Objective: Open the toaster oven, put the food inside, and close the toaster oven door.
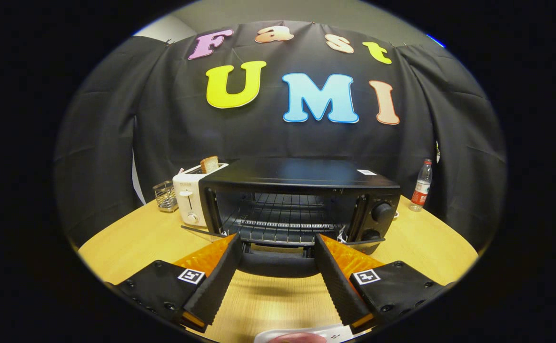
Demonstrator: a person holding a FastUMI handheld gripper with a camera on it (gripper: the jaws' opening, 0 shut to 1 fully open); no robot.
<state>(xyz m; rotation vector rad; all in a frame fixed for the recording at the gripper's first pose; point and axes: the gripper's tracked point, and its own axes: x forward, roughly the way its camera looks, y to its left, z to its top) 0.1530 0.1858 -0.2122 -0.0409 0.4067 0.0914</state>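
The toaster oven point(299, 205) sits in the middle of the wooden tabletop point(130, 238), straight ahead at twelve o'clock from the gripper point(278, 240). Its door point(278, 262) is dropped fully open toward us, lying flat just above the wood, and the wire rack point(280, 216) inside is bare. Two dials point(382, 212) sit on the oven's panel at about two o'clock from the fingertips.

The fingers point(221, 276) are spread wide apart, released and gripping nothing; their tips reach to either side of the lowered door's front edge, with the door showing in the gap between them.

At six o'clock, close under the gripper, a white plate point(306, 333) peeks in with something pinkish point(299, 338) on it, probably the food, though too little shows to tell what it is.

At ten o'clock from the oven, touching or just beside its side, stands a white pop-up toaster point(190, 197) with a slice of bread point(209, 165) sticking out of a slot. Farther out the same way is a small wire holder point(165, 196). At two o'clock, well apart from the oven near the cloth wall, stands a plastic bottle point(421, 186) with a red label.
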